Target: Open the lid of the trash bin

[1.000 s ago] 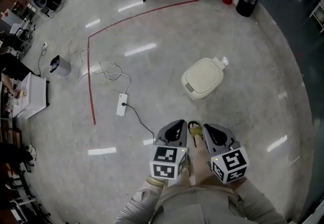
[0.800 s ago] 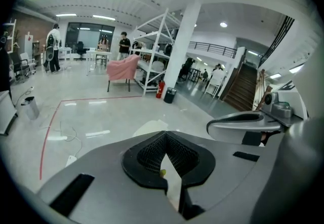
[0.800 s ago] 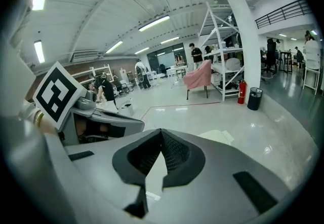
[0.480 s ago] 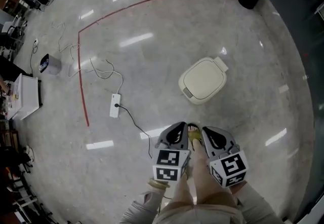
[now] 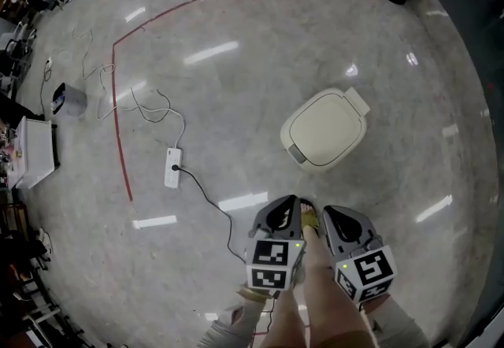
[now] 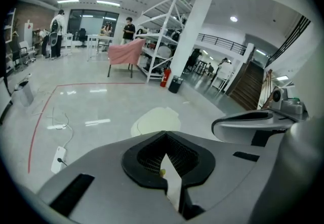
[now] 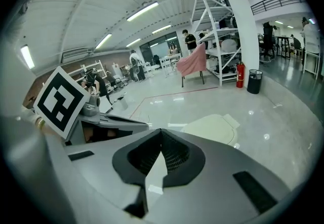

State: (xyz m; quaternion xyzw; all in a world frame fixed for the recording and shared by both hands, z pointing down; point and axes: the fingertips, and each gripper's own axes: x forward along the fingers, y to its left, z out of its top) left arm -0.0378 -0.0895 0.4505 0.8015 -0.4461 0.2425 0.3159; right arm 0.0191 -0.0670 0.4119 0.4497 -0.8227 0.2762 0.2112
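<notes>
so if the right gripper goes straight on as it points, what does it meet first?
Probably the trash bin, lid closed, which sits just beyond the tips of the shut right gripper. Only floor shows between them, and the depth is unclear.

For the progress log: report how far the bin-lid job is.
Nothing done: the trash bin has its lid down. In hand: left gripper and right gripper, both shut and empty, held short of it. Left: reach the bin, lift the lid.

An open workshop-lab hall is showing: a red tape line (image 5: 116, 118) and a white power strip (image 5: 172, 168) are lying on a polished grey floor (image 5: 260, 79). Tall white metal shelving racks (image 6: 167, 25) are standing behind.
</notes>
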